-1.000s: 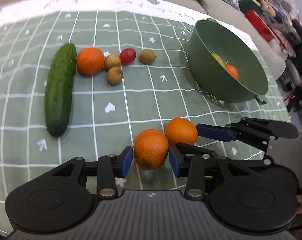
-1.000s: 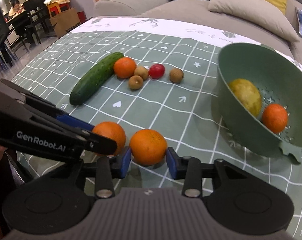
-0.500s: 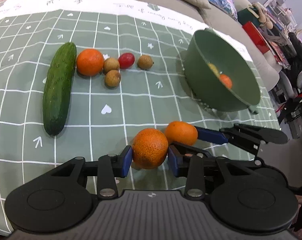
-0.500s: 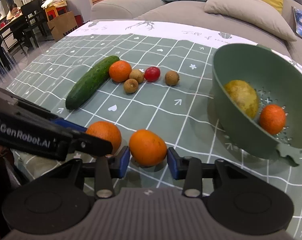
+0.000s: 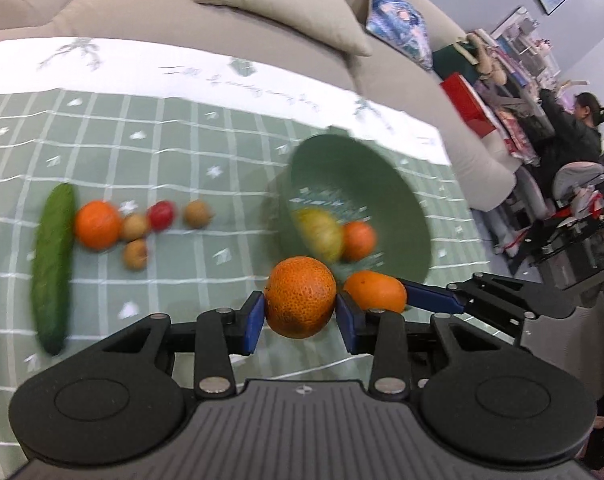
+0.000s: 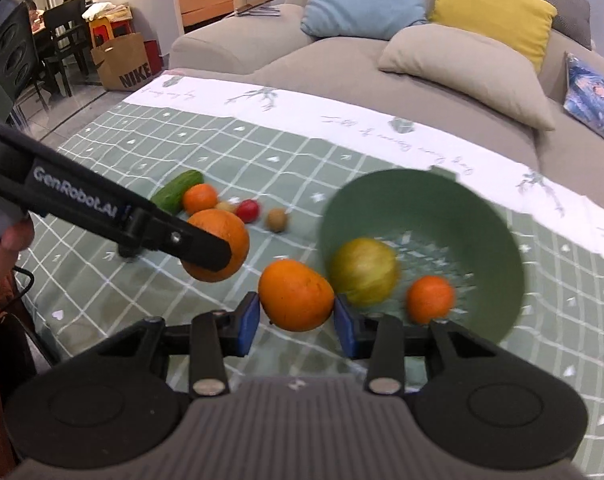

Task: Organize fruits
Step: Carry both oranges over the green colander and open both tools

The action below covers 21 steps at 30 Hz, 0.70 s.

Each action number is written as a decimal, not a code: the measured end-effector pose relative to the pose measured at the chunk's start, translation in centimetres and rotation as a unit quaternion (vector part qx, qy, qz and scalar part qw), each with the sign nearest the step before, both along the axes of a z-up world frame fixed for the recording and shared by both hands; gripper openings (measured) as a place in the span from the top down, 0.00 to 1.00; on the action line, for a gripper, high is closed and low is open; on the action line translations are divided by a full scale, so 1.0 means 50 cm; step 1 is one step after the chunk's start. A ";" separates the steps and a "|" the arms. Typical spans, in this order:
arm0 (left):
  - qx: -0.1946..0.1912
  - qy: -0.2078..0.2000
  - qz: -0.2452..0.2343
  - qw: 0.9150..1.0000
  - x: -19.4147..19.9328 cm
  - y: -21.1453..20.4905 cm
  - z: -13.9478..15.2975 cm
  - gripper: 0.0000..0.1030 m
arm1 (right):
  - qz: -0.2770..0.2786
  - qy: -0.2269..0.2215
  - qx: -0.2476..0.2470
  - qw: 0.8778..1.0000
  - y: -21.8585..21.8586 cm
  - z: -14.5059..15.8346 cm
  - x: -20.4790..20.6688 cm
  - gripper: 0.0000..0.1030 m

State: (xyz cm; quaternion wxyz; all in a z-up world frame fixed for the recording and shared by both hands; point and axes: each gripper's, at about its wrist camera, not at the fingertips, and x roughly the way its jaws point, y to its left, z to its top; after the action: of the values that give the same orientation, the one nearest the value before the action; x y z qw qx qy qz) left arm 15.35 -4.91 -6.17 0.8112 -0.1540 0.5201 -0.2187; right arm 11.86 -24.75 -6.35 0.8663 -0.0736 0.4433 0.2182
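Observation:
My left gripper (image 5: 300,314) is shut on an orange (image 5: 301,297) and holds it above the green checked cloth, near the green colander bowl (image 5: 406,208). My right gripper (image 6: 296,318) is shut on a second orange (image 6: 296,295), just left of the bowl (image 6: 498,216). The bowl holds a yellow-green fruit (image 6: 364,272) and a small orange (image 6: 430,299). In the right wrist view the left gripper's orange (image 6: 230,240) shows behind its finger. On the cloth lie a cucumber (image 5: 52,264), another orange (image 5: 97,225), a red fruit (image 5: 161,216) and three small brown fruits (image 5: 198,214).
A beige sofa (image 6: 382,64) with cushions runs behind the table. A person (image 5: 570,136) stands by shelves at the far right. A Nike paper bag (image 6: 122,62) and dining chairs stand at the far left.
Both grippers have lifted their oranges off the cloth and moved forward toward the bowl. The fruits on the cloth have not moved.

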 end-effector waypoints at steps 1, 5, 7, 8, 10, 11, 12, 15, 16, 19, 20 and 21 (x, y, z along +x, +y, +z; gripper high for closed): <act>-0.005 0.005 -0.001 1.000 0.009 -0.011 0.002 0.58 | 0.000 0.003 -0.004 1.000 -0.011 0.005 0.008 0.64; -0.021 0.025 -0.005 0.999 0.046 -0.063 0.005 0.58 | 0.015 0.029 -0.029 0.999 -0.057 0.015 0.050 0.64; -0.022 0.034 -0.009 0.999 0.064 -0.093 -0.001 0.58 | 0.022 0.040 -0.045 0.998 -0.069 0.015 0.068 0.64; -0.023 0.039 -0.011 0.999 0.071 -0.105 -0.004 0.58 | 0.025 0.047 -0.053 0.997 -0.078 0.013 0.079 0.64; -0.025 0.058 -0.014 0.998 0.086 -0.128 -0.018 0.58 | 0.029 0.066 -0.061 0.996 -0.094 0.006 0.101 0.64; -0.025 0.065 -0.014 0.997 0.090 -0.136 -0.022 0.58 | 0.030 0.078 -0.063 0.995 -0.103 0.001 0.111 0.64; -0.024 0.073 -0.014 0.997 0.097 -0.146 -0.030 0.58 | 0.031 0.089 -0.063 0.994 -0.109 -0.005 0.120 0.64; -0.015 0.093 -0.013 0.995 0.114 -0.169 -0.052 0.58 | 0.035 0.117 -0.067 0.990 -0.124 -0.026 0.144 0.64; -0.014 0.102 -0.011 0.995 0.121 -0.175 -0.062 0.58 | 0.036 0.124 -0.067 0.989 -0.128 -0.033 0.150 0.64; -0.007 0.130 -0.007 0.991 0.137 -0.183 -0.085 0.58 | 0.040 0.146 -0.070 0.986 -0.131 -0.052 0.167 0.64; -0.003 0.138 -0.006 0.990 0.143 -0.186 -0.094 0.58 | 0.042 0.153 -0.071 0.985 -0.132 -0.061 0.173 0.64; 0.001 0.144 -0.004 0.990 0.146 -0.187 -0.100 0.58 | 0.044 0.159 -0.072 0.984 -0.132 -0.068 0.177 0.64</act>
State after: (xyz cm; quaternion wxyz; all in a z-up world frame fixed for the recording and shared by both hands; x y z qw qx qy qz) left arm 22.63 -14.28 -11.17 0.7273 -0.1811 0.6319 -0.1972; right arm 20.72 -31.33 -9.75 0.7665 -0.1193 0.5866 0.2326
